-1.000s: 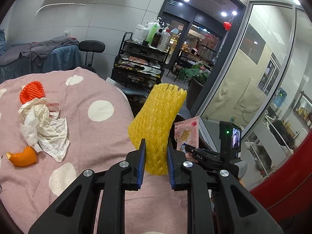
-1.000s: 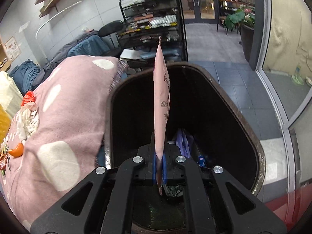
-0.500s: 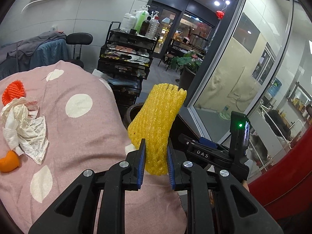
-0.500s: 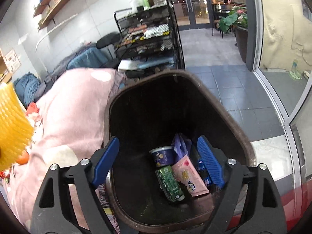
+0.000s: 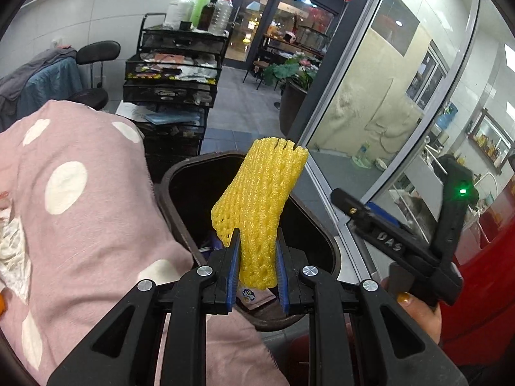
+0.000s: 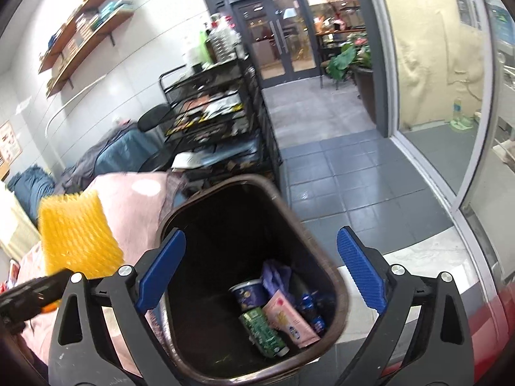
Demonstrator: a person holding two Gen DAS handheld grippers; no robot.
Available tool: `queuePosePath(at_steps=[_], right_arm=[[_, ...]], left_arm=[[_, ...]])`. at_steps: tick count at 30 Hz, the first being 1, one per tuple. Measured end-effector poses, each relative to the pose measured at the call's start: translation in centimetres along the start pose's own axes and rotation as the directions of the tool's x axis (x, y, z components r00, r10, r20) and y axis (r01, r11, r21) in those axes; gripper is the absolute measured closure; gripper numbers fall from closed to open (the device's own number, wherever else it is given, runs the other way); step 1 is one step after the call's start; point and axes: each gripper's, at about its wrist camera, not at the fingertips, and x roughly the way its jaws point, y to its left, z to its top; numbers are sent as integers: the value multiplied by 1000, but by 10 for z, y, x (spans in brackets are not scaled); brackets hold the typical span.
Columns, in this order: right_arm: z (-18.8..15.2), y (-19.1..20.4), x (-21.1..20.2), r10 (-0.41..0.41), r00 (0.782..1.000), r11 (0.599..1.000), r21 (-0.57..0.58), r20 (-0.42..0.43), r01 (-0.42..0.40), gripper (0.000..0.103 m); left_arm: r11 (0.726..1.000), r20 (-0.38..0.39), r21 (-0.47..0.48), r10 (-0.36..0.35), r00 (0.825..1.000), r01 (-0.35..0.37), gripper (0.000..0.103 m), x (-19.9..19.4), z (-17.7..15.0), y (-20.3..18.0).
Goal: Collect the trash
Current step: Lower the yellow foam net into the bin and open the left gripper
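**Item 1.** Recorded left gripper [image 5: 256,247] clenched on the lower end of a yellow foam net [image 5: 260,199]. Net held upright, standing well above the pads, with a loose flap bulging past the left pad.

**Item 2.** Recorded right gripper [image 6: 261,241] released, jaws just opened wide, nothing between them. Poised above the mouth of the brown bin [image 6: 289,206].

**Item 3.** Bin located ahead of and below both grippers. In the left wrist view, seen directly behind the net, with its near rim just under the pads. Listed inside, below the right jaws: a pink packet [image 6: 289,318], a green can [image 6: 262,328], a printed cup [image 6: 246,292].

**Item 4.** Pink spotted cloth [image 5: 80,225] lying left of the left gripper, touching the bin's left side. Crumpled white paper [image 5: 13,251] further left, not yet collected.

**Step in hand, as judged:** dropping the net into the bin.

**Handling notes:**
- Best carried a little further forward, until the whole net hung inside the rim line rather than over its near edge.
- Tips then tilted downward, so the tall, light foam would fall ahead and not topple back onto the cloth.
- Pads parted fully, since springy mesh may cling to a ribbed pad.
- Right gripper kept aside, clear of the drop.
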Motion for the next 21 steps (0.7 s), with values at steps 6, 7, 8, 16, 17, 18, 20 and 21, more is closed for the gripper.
queuePosePath(at_steps=[6,7,8,16,17,18,20,21], right_arm=[[10,-22,-5,-36,999,999,24,14,36,8],[11,-24,-5,-40,999,999,28,12,39,8],[12,-27,-6,-40,999,999,31,11,40,8],[13,-32,-7,-34,999,999,27,6,33,8],[13,-31,-7,-33,999,999,27,5,32,7],[12,-31,-6,-32,999,999,28,5,32,7],[12,-30,-6,-28,1000,999,29,3,28,6],[11,-30,-6,-27,1000,999,28,3,27,6]], left_arm=[[1000,-80,10,4,997,-3,83,33,8,-6],[1000,-88,13,10,996,-9,83,38,9,-6],[1000,-98,19,17,995,-15,83,43,10,-6],[999,-172,48,32,985,-24,77,66,6,-12],[998,-177,58,44,983,-34,68,67,4,-12],[997,-179,65,53,982,-42,53,69,5,-12],[995,-177,81,66,982,-52,39,69,3,-13],[995,-177,83,67,982,-53,36,69,3,-13]])
